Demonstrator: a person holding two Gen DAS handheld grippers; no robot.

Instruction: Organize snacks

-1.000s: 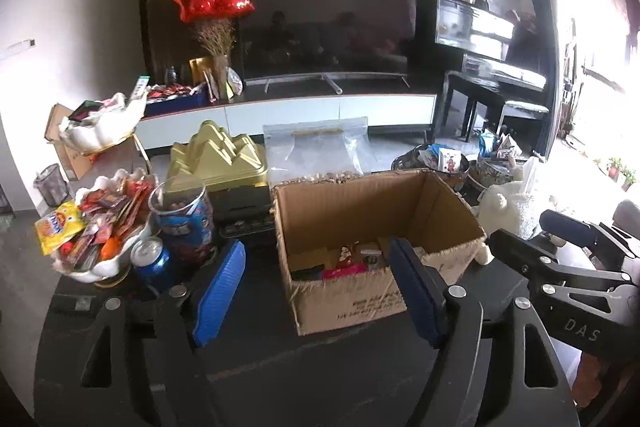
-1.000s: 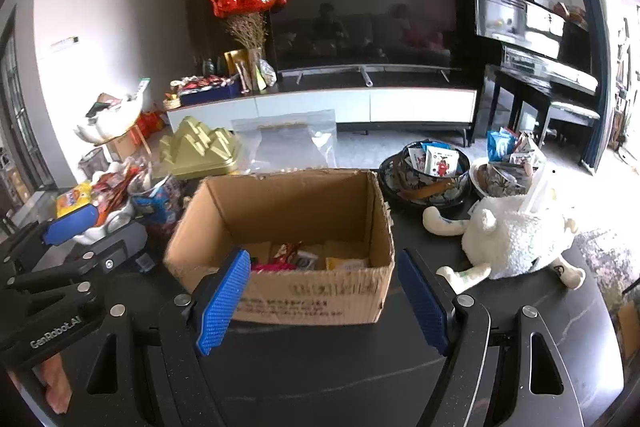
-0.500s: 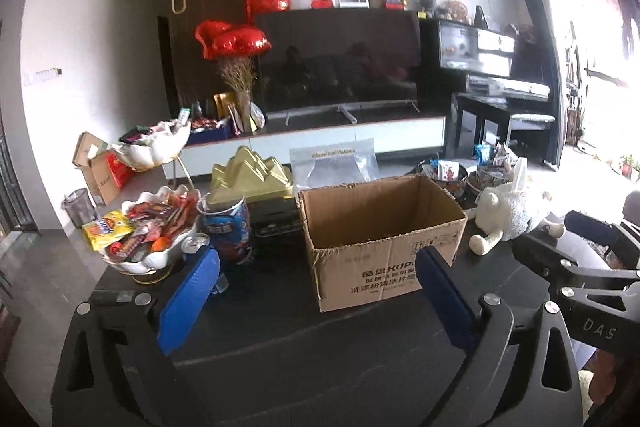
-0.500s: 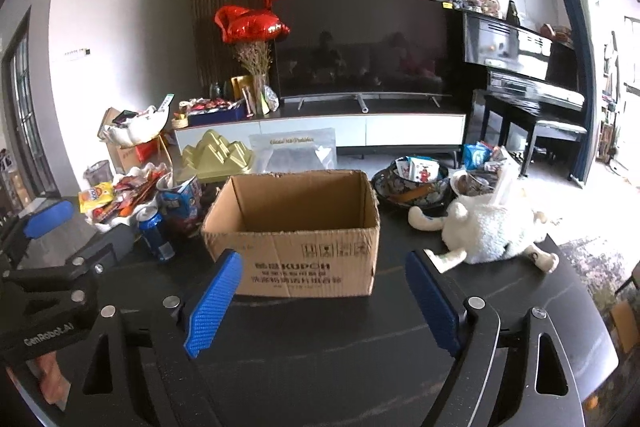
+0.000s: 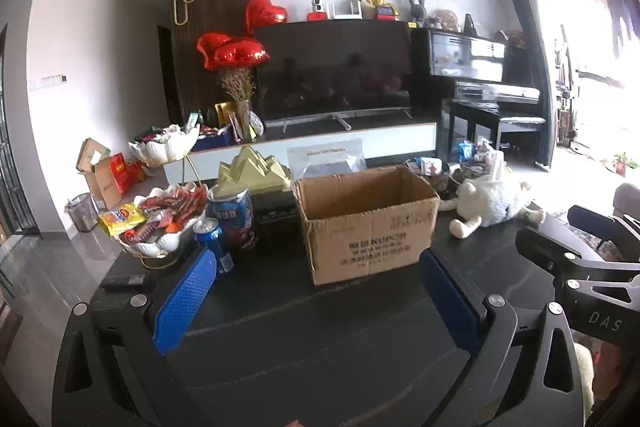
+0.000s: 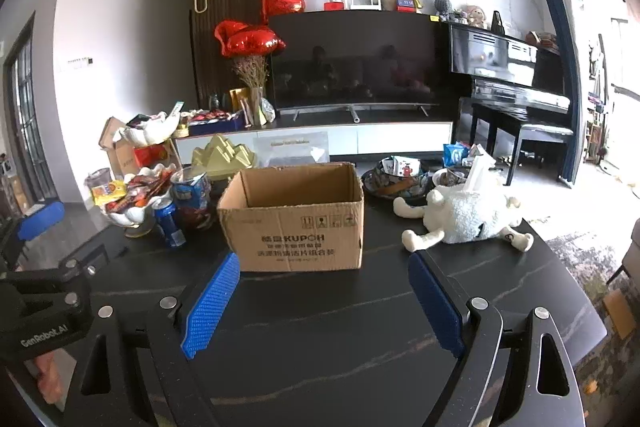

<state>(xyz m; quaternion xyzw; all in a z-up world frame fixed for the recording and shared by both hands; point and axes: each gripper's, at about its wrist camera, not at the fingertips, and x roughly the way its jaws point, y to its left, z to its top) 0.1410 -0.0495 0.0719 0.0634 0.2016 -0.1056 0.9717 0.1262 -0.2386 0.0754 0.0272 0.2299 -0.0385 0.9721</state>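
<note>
An open cardboard box (image 5: 368,227) (image 6: 296,219) stands on the black table (image 5: 320,327); its inside is hidden from here. Left of it a white shell bowl (image 5: 156,215) (image 6: 132,195) is heaped with snack packets, next to a blue can (image 5: 214,243) and a blue snack tub (image 5: 234,217). My left gripper (image 5: 316,291) is open and empty, a short way in front of the box. My right gripper (image 6: 322,291) is also set back from the box, its jaws opening with nothing between them.
A white plush sheep (image 6: 464,215) lies right of the box, with a dark bowl of snacks (image 6: 396,179) behind it. A gold mountain-shaped box (image 5: 256,171) and a clear zip bag (image 5: 326,159) stand behind the box. A TV cabinet and a piano fill the background.
Both grippers have drawn back from the box, which now looks smaller with its contents out of sight. Both pairs of jaws stand wider than before.
</note>
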